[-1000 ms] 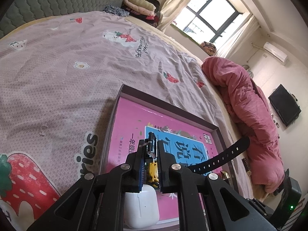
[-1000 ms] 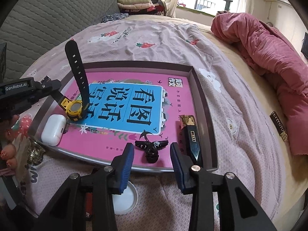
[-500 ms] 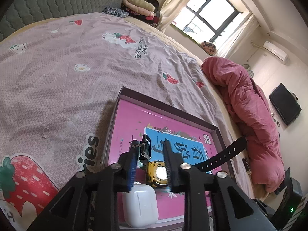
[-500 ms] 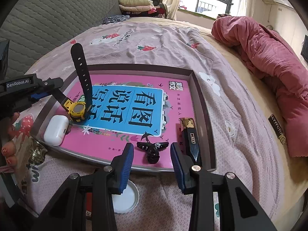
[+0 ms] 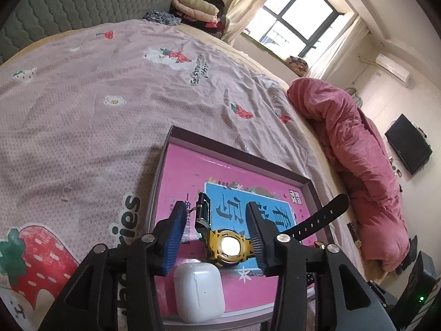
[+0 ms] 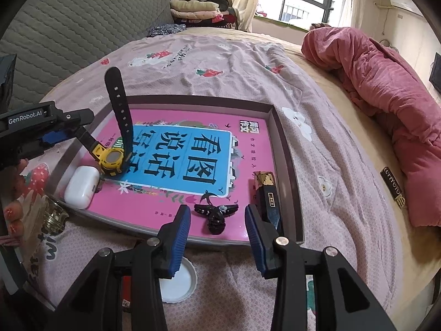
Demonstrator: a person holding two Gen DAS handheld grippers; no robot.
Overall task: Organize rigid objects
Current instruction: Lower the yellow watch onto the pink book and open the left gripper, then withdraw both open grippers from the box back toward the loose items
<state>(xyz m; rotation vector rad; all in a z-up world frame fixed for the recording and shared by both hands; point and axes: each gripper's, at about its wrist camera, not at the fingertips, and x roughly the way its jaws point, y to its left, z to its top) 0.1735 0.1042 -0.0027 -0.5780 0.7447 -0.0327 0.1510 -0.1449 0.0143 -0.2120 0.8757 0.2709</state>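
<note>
A pink shallow tray (image 6: 285,149) (image 5: 162,171) lies on the bed. In it a yellow watch (image 5: 228,248) (image 6: 111,160) with black straps rests beside a white earbud case (image 5: 198,295) (image 6: 81,190). A black spinner toy (image 6: 216,215) and a dark rectangular lighter (image 6: 268,195) lie near the tray's front edge. My left gripper (image 5: 215,237) is open, its fingers on either side of the watch, apart from it. My right gripper (image 6: 217,237) is open and empty, just in front of the spinner toy.
A white round lid (image 6: 176,284) lies on the sheet under my right gripper. A glass piece (image 6: 55,218) sits left of the tray. A black tag (image 6: 392,190) lies by the red quilt (image 6: 386,104). A grey headboard (image 6: 69,27) stands behind.
My left gripper was shut on the watch strap; it has opened and pulled back, leaving the watch in the tray. My right gripper has barely moved.
</note>
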